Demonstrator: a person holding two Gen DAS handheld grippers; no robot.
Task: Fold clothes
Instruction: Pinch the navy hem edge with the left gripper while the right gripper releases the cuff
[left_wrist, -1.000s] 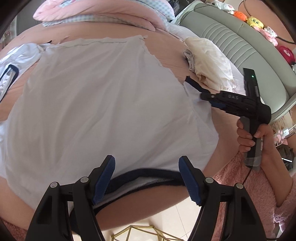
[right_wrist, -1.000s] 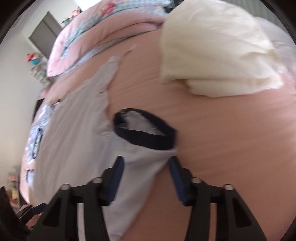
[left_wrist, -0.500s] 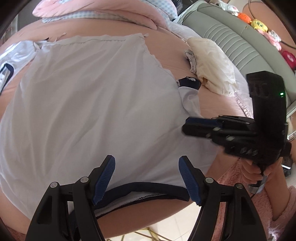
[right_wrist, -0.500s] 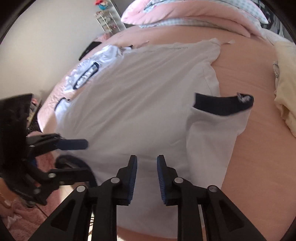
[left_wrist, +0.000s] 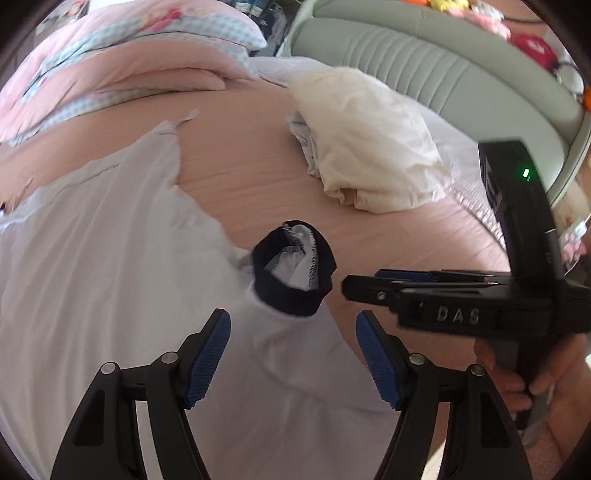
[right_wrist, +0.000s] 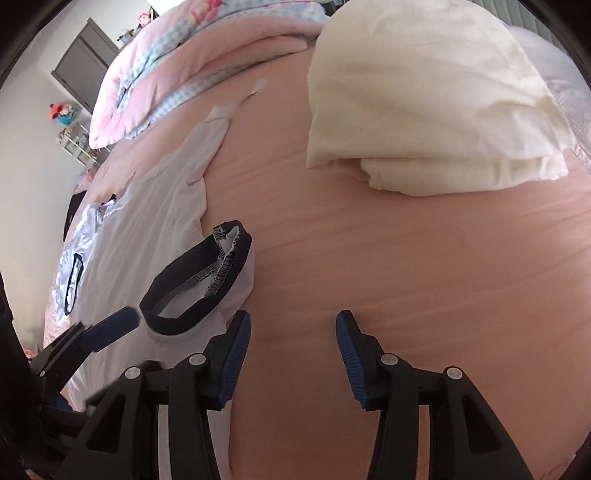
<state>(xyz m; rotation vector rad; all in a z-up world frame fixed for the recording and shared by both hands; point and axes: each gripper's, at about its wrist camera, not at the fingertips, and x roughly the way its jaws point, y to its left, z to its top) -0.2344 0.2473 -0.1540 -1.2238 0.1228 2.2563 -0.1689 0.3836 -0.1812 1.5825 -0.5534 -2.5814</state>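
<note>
We hold the left gripper (left_wrist: 293, 354) wide, empty, frame bottom | right gripper (right_wrist: 291, 356) wide, empty, over pink bedsheet (right_wrist: 406, 258) | white shirt (left_wrist: 92, 277) spread left, navy sleeve cuff (left_wrist: 295, 273) at centre | cream folded cloth (left_wrist: 369, 147) upper right

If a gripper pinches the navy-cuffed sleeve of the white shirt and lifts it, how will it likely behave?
The sleeve will probably drape limply, since its thin fabric already lies creased on the pink bed sheet. The navy cuff looks thicker and stands open, so it may hold some shape. The rest of the shirt would likely drag along, being one piece.
</note>
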